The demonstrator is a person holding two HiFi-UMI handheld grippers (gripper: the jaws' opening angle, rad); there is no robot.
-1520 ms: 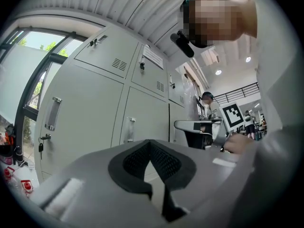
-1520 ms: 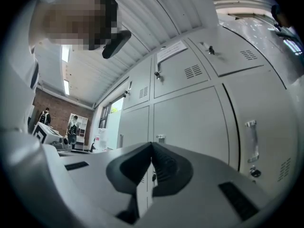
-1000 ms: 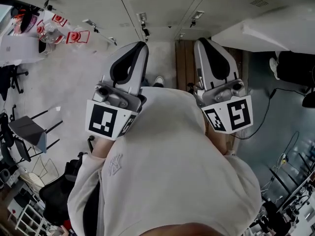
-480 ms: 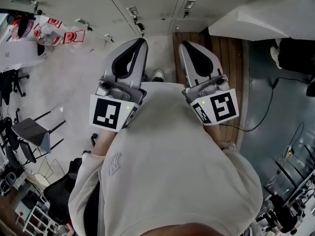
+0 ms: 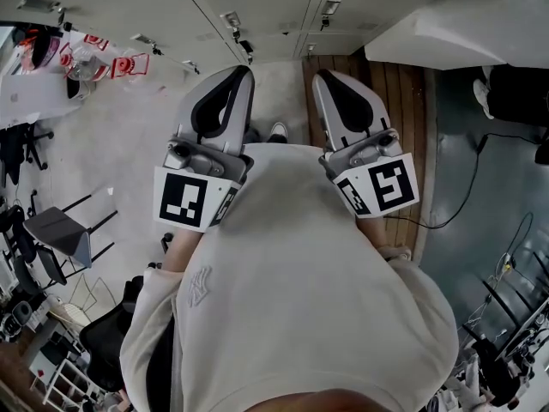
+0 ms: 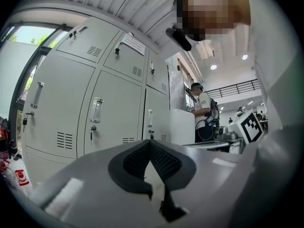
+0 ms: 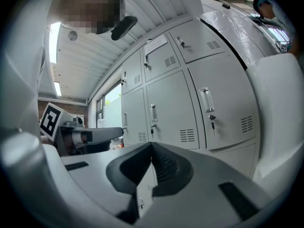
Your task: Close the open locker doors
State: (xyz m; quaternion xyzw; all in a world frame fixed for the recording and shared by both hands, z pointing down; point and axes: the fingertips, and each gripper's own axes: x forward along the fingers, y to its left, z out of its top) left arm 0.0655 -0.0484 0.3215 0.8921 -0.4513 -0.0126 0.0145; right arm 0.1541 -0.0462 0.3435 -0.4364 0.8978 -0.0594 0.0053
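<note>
- the left gripper [image 5: 243, 71] and right gripper [image 5: 319, 76] are held up by the person's chest, each with its jaws pressed together on nothing.
- the locker bank [image 5: 257, 11] stands ahead, apart from both grippers. the doors that face them look shut.
- a broad white panel [image 5: 463, 28] juts out at the right and looks like an open locker door. neither gripper touches it.
- by that reading, at least this door is left to close.

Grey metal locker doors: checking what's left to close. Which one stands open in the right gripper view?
The far-right grey door, swung outward; the other doors sit flush, handles and vents showing.
</note>
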